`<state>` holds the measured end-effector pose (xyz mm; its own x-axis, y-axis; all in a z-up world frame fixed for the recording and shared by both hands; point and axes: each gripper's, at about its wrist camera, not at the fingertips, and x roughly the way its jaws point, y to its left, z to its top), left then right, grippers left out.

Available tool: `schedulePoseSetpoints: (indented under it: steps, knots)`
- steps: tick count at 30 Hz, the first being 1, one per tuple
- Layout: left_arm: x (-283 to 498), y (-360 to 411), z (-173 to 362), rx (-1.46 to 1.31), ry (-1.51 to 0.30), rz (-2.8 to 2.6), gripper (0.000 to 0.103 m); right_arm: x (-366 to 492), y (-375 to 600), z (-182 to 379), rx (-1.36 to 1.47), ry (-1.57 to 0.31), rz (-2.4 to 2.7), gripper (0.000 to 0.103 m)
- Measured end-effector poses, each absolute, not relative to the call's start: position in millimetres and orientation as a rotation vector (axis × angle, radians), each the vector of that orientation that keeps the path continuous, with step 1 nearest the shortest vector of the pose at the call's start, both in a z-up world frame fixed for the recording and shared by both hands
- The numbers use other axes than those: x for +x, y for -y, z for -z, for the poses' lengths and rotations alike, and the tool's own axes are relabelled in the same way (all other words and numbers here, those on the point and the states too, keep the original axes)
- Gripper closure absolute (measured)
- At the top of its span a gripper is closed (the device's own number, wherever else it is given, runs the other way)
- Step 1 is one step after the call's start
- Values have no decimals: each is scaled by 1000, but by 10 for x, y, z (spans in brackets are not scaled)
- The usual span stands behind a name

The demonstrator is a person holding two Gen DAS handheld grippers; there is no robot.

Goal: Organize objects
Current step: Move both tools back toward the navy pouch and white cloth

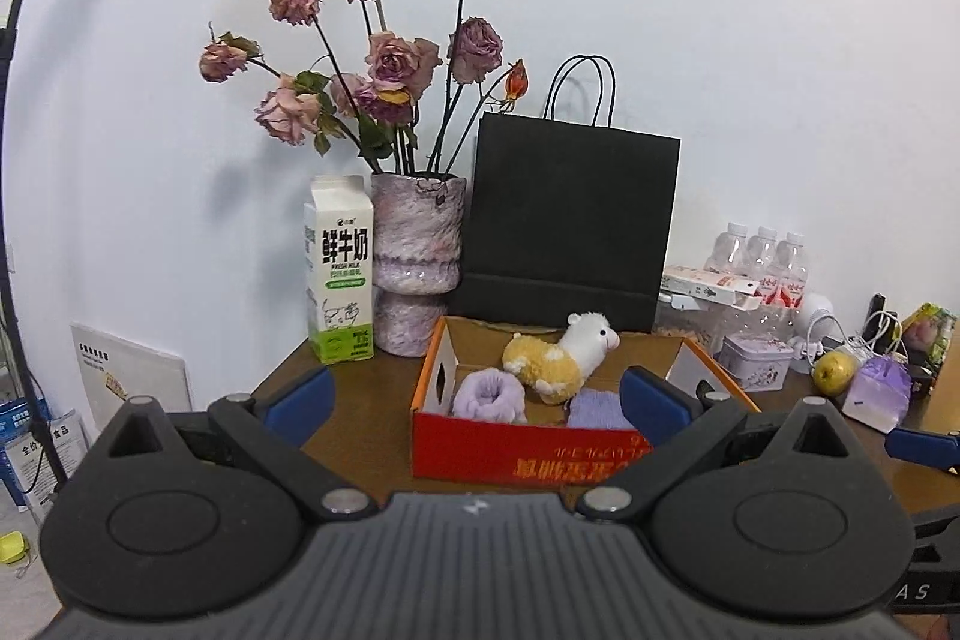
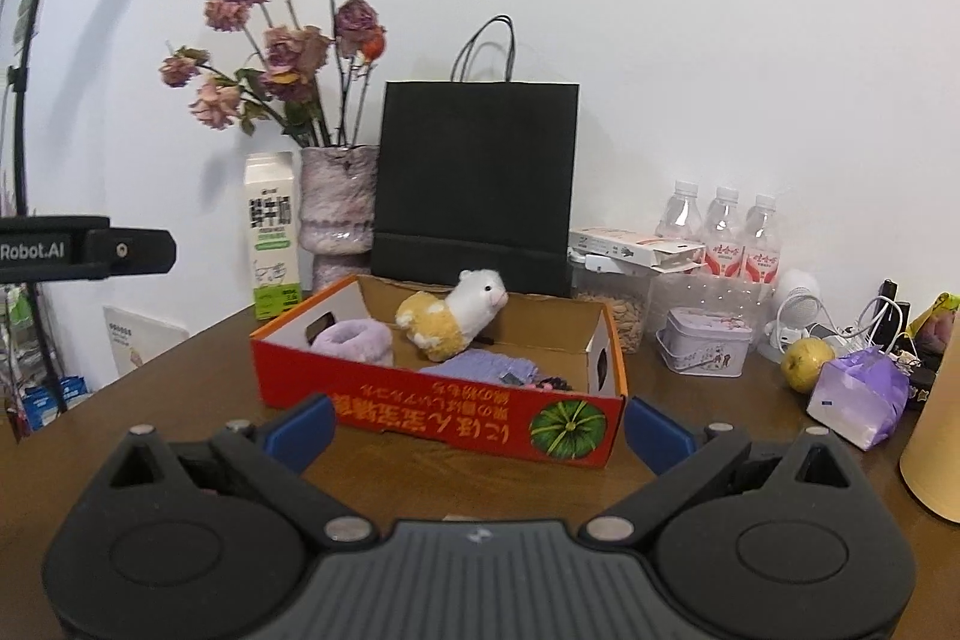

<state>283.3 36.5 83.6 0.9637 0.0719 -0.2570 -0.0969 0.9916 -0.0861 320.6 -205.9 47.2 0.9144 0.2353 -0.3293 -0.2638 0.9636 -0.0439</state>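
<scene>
From the left wrist view, the milk carton (image 1: 339, 274) reads "FRESH MILK" under large Chinese characters, and stands on the brown tabletop (image 1: 372, 394) just beside a mottled pink vase (image 1: 417, 259) of dried roses (image 1: 384, 34); a black paper bag (image 1: 570, 220) stands behind the cardboard box (image 1: 522, 451), whose red front carries yellow characters printed upside down. In the box lie a plush alpaca (image 1: 561, 355) with a yellow body and white head, a fluffy purple slipper (image 1: 489, 397) at its left and a second purple slipper (image 1: 600, 409) at its right. The left hand-held gripper (image 1: 474, 400) is spread wide and holds nothing, its blue fingertips (image 1: 300, 403) low in front of the box, which sits straight ahead between them. From the right wrist view, an arm at the left edge reads "Robot.AI" (image 2: 33, 251), and the box (image 2: 438, 415) front shows upside-down yellow Japanese writing beside a green pumpkin picture (image 2: 567, 429). The alpaca (image 2: 453, 313) lies in the middle with its head toward the right, the slippers (image 2: 357, 340) beside it. The right hand-held gripper (image 2: 480, 427) is also wide apart and empty, with the box just beyond and between its fingers. Water bottles (image 2: 723, 235) with red labels, a small tin (image 2: 705, 340) and a yellow-green fruit (image 2: 807, 363) sit to the right.
</scene>
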Motion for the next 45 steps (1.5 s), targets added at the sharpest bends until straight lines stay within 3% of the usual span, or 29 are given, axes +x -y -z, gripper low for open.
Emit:
schedulePoseSetpoints:
  steps: [26, 45]
  knots:
    - [1906, -589, -102, -51, -437, -61, 0, 2283, 1851, 14, -132, -482, -355, 0]
    - [1873, -929, 158, -104, -504, -99, 0, 2905, 1263, 493, -136, -750, -330, 0]
